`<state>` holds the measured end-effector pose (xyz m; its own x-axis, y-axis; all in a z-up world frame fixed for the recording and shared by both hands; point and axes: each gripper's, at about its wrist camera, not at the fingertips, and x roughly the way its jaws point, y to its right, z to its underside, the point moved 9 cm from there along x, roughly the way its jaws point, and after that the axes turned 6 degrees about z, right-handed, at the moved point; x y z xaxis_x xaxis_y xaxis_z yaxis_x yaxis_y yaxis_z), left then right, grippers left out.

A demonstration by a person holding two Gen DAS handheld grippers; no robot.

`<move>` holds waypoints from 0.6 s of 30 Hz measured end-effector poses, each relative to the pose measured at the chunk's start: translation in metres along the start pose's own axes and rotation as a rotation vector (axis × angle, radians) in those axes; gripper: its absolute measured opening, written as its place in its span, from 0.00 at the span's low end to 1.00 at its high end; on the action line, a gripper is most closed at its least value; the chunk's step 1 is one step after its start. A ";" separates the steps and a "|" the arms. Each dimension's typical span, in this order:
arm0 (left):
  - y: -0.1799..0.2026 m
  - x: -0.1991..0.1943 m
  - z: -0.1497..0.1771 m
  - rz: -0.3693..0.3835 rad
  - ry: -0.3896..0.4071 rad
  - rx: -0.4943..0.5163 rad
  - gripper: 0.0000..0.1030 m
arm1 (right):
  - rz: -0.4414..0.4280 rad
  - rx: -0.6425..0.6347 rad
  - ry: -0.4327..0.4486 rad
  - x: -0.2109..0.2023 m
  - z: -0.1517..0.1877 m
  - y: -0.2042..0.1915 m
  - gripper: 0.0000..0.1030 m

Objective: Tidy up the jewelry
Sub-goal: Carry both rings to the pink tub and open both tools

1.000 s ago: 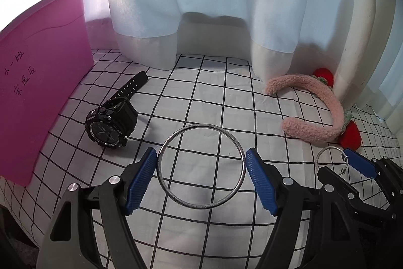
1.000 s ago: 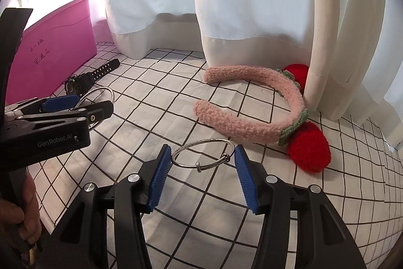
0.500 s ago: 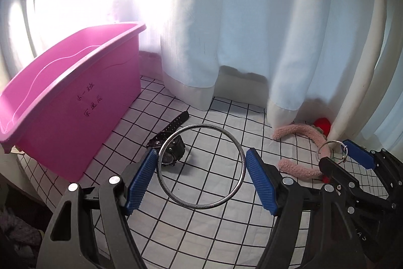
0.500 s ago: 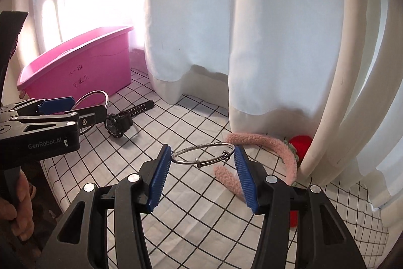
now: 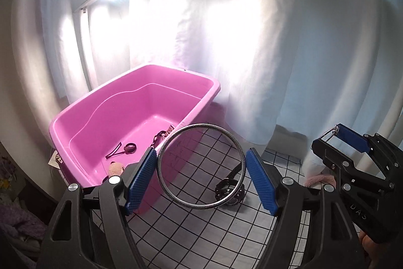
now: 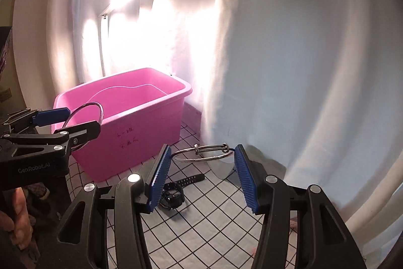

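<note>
The left gripper (image 5: 201,175) points forward and downward, its blue pads clamped on opposite sides of a large metal ring (image 5: 201,165). The right gripper (image 6: 202,172), just to its right, is tilted likewise and pinches a thinner bangle (image 6: 202,154) lying flat between its pads.

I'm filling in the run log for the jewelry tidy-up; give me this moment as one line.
left gripper: shut on large bangle | right gripper: shut on thin bangle | pink bin: ahead, partly filled | watch: on cloth
</note>
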<state>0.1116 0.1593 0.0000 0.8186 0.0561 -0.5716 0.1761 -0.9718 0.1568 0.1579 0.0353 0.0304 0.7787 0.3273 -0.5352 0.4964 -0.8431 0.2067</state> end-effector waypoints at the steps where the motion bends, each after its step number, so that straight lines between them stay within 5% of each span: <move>1: -0.009 0.002 -0.006 0.004 -0.002 -0.006 0.69 | -0.012 0.000 0.003 0.005 -0.008 -0.009 0.49; 11: -0.121 0.027 -0.050 -0.037 -0.017 -0.045 0.69 | -0.101 -0.036 0.010 0.067 -0.087 -0.097 0.42; 18: -0.167 0.062 -0.047 -0.056 -0.090 -0.097 0.69 | -0.171 -0.029 -0.065 0.138 -0.113 -0.143 0.41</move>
<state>0.1588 0.3359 -0.0240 0.7544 0.0847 -0.6509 0.2759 -0.9407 0.1973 0.2376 0.2496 0.0192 0.6559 0.4357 -0.6164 0.6310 -0.7646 0.1310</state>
